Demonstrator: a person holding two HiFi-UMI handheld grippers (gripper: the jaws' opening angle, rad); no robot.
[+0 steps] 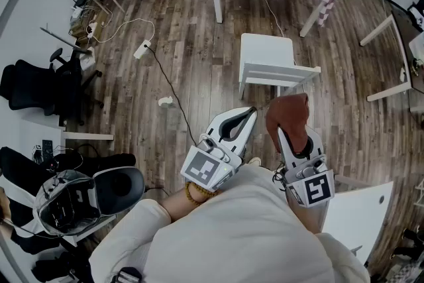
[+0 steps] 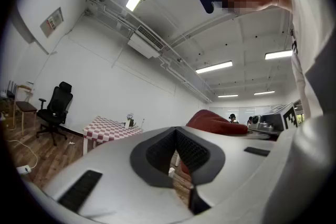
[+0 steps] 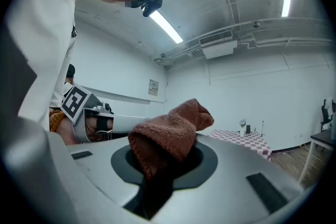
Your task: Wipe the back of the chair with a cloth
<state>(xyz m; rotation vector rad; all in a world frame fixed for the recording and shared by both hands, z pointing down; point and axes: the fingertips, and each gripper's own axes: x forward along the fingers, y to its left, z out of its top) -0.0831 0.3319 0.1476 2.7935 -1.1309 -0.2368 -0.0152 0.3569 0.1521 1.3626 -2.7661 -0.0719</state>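
Cloth [image 1: 289,114] was soft, light and floppy, I judged, best pinched by a bunched fold. My right fingers [image 1: 286,141] gripped it just so, near the chair [image 1: 267,61]. Left fingers [image 1: 218,122] were closed, empty.

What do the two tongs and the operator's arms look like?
The left tongs and right tongs have glossy white, tapered shells with dark grey ribbed pads on the inner faces. Each carries a white marker cube printed with black square codes, left and right. The person wears cream long sleeves and an amber bead bracelet on the left wrist.
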